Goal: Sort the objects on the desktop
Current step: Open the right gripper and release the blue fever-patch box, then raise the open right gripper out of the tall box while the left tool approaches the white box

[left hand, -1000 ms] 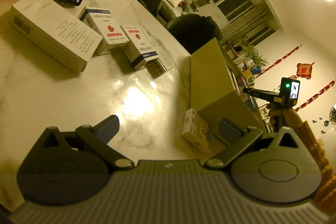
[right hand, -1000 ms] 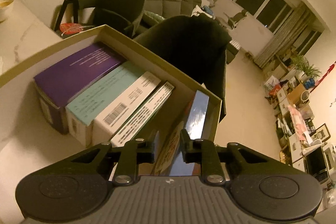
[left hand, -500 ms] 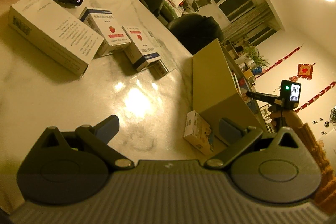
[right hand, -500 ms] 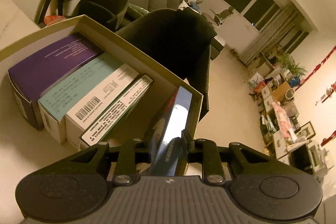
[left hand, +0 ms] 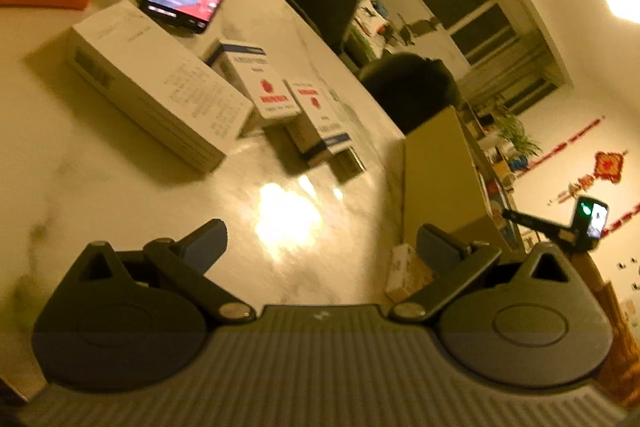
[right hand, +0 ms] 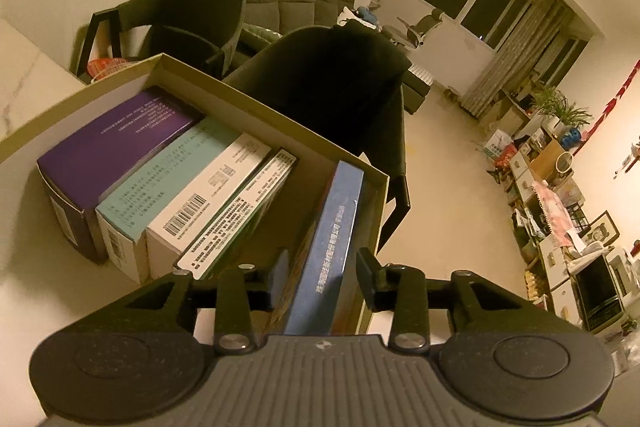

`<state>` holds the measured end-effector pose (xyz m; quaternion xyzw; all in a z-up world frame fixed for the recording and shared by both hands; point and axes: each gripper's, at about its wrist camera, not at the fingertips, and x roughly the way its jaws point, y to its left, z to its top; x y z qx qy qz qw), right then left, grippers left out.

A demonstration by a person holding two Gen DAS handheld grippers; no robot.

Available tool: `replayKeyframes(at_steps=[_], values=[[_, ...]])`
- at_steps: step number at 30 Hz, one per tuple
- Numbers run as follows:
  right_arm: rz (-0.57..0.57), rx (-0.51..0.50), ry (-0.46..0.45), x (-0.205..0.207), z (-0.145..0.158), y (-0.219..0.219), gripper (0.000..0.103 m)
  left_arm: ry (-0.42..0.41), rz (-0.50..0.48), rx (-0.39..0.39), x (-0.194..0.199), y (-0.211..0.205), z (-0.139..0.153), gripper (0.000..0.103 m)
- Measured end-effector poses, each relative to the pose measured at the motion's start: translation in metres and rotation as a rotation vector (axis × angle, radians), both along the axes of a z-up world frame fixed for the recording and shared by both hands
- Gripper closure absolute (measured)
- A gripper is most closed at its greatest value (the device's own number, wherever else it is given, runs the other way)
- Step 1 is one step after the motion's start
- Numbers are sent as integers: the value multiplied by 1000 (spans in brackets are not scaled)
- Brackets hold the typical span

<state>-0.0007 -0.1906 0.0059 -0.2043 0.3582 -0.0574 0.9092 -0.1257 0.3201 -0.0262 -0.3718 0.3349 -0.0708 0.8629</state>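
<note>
Grippers work over a marble tabletop (left hand: 100, 187) under warm light. The right gripper (right hand: 322, 273) has its fingers spread on either side of a blue box (right hand: 334, 239), which stands on edge inside an open cardboard box (right hand: 248, 105), against the wall nearest that gripper's right finger. To its left stand four more boxes, purple (right hand: 116, 143) farthest. The left gripper (left hand: 320, 241) is spread wide and empty; ahead of it lie a long white box (left hand: 156, 87) and two red-marked small boxes (left hand: 296, 103).
</note>
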Motion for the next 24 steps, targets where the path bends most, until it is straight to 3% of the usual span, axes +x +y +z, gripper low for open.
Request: replayKeyframes(at_steps=[13,24], values=[[38,104,-114,-40,20,0,48,96,220,69,25,21,4,0],[101,185,-182,-81,28,12,30,178,360,203,47,11,15,0]])
